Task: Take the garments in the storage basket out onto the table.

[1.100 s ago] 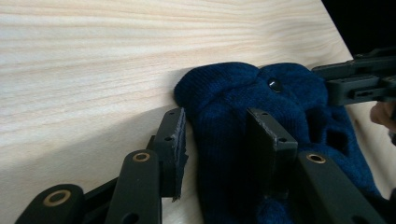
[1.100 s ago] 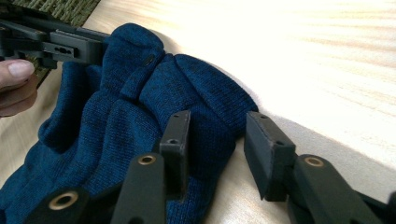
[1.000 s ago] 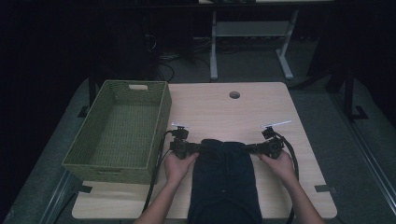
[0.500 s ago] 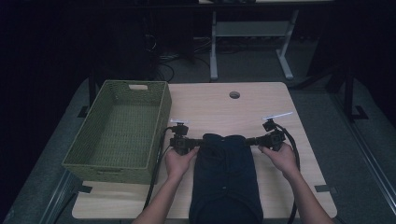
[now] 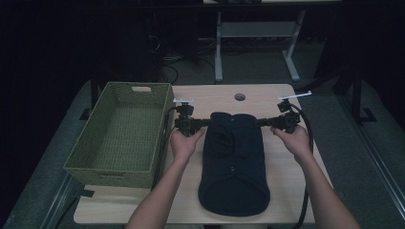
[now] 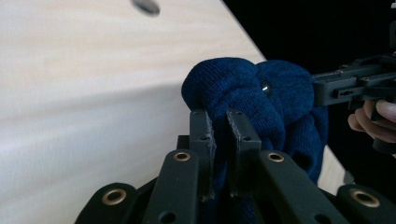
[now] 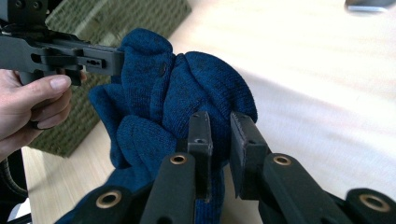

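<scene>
Two grippers, left gripper (image 5: 206, 122) and right gripper (image 5: 265, 123), each pinch the far end of the dark blue knitted sweater (image 5: 233, 162) lying mid-table. Probably folding; next, bring it toward the near end.

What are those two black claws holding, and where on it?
Both hold the dark blue knitted garment: the left gripper and the right gripper each pinch bunched fabric at opposite corners of its far end.
</scene>
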The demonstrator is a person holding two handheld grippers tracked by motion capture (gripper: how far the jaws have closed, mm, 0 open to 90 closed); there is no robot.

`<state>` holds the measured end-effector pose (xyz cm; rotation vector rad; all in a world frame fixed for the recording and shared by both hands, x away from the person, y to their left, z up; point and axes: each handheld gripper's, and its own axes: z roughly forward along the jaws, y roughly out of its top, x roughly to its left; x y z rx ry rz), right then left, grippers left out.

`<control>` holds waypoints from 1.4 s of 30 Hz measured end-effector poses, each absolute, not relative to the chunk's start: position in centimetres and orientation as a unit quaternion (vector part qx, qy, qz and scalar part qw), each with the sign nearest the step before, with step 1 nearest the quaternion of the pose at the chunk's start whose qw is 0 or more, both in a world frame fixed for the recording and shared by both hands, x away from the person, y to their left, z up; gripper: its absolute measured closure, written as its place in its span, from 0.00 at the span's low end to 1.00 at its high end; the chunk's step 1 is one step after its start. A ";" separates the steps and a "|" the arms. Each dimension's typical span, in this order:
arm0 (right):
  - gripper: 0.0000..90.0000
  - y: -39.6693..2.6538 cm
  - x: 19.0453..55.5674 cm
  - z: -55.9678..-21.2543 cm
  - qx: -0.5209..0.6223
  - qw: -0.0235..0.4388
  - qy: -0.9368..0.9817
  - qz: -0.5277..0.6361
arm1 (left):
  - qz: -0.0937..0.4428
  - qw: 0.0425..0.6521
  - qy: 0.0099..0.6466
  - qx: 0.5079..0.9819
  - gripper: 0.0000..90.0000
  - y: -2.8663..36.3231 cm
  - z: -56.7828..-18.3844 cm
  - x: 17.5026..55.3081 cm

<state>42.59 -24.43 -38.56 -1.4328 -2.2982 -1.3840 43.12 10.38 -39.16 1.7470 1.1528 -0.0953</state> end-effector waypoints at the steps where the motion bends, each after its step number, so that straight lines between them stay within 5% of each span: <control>1: 0.88 -24.5 42.8 -37.9 -0.468 0.044 -0.754 -0.458 | -0.037 0.503 0.474 0.722 0.92 10.4 -38.5 43.4; 6: 0.88 -24.7 42.4 -35.7 -0.456 0.025 -0.751 -0.477 | -0.022 0.515 0.452 0.728 0.92 10.4 -36.5 43.3; 25: 0.87 -23.9 36.4 -38.7 -0.414 0.007 -0.776 -0.476 | -0.016 0.527 0.414 0.742 0.91 11.4 -40.0 36.6; 42: 0.87 -23.9 30.5 -41.5 -0.377 0.048 -0.788 -0.484 | -0.041 0.507 0.387 0.769 0.91 12.4 -42.3 31.2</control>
